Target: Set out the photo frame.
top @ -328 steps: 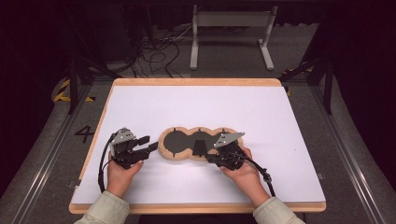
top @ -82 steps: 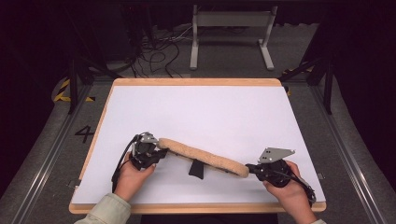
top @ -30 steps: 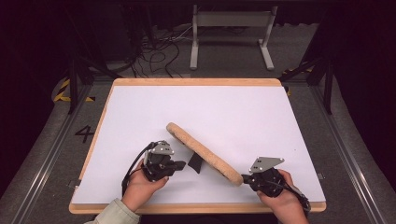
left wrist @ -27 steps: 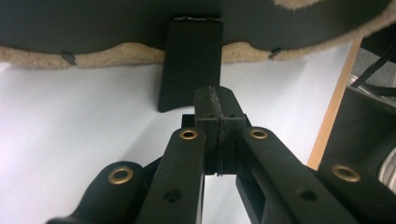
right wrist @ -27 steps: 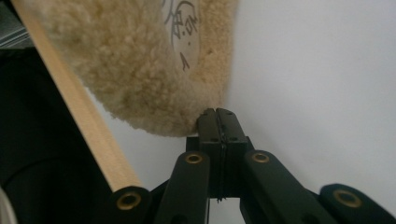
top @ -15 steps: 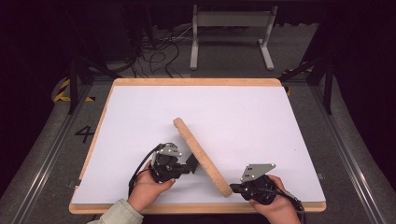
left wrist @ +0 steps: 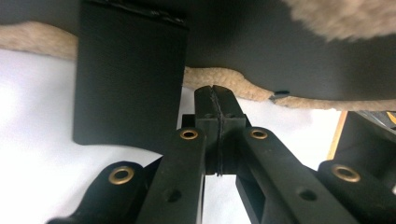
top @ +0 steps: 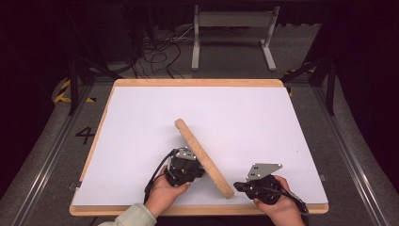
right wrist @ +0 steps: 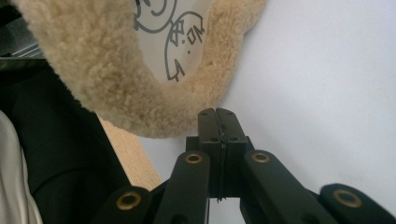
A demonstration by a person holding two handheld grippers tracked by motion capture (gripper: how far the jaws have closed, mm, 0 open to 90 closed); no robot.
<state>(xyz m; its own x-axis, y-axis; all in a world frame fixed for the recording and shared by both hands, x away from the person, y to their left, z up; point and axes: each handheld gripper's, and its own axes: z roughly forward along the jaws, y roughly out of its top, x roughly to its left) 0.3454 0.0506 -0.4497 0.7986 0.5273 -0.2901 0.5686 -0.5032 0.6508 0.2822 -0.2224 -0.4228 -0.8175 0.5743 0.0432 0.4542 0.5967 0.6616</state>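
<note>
I count one thing in work here: a long flat board with a tan fleecy rim [top: 203, 157], standing on edge and running as a slanted bar from the middle of the high view down toward the lower right. It rests on one white table top with a wooden edge [top: 141, 122].

I hold two tongs. My left gripper [top: 194, 172] sits at lower centre of the high view, just left of the board and touching its dark side. My right gripper [top: 237, 186] sits at lower right, its tip at the board's lower end. Two hands, then – my left hand [top: 164, 190] and my right hand [top: 277, 205], one to each gripper.

In the left gripper view my left gripper [left wrist: 215, 93] has its two jaws pressed together with nothing between them, the tip close under the fleecy rim [left wrist: 219, 79]. One black flat flap [left wrist: 128, 79] hangs from the board's dark back at upper left of that view.

In the right gripper view my right gripper [right wrist: 217, 116] is likewise closed on nothing, its tip just below the fleecy rim [right wrist: 116, 88]. Inside the rim a pale face carries a grey line drawing [right wrist: 177, 42] – cut off by the top edge, so I cannot tell what it pictures.

The board's full outline is hidden edge-on in the high view. Whether either closed tip truly touches the fleece I cannot tell.
</note>
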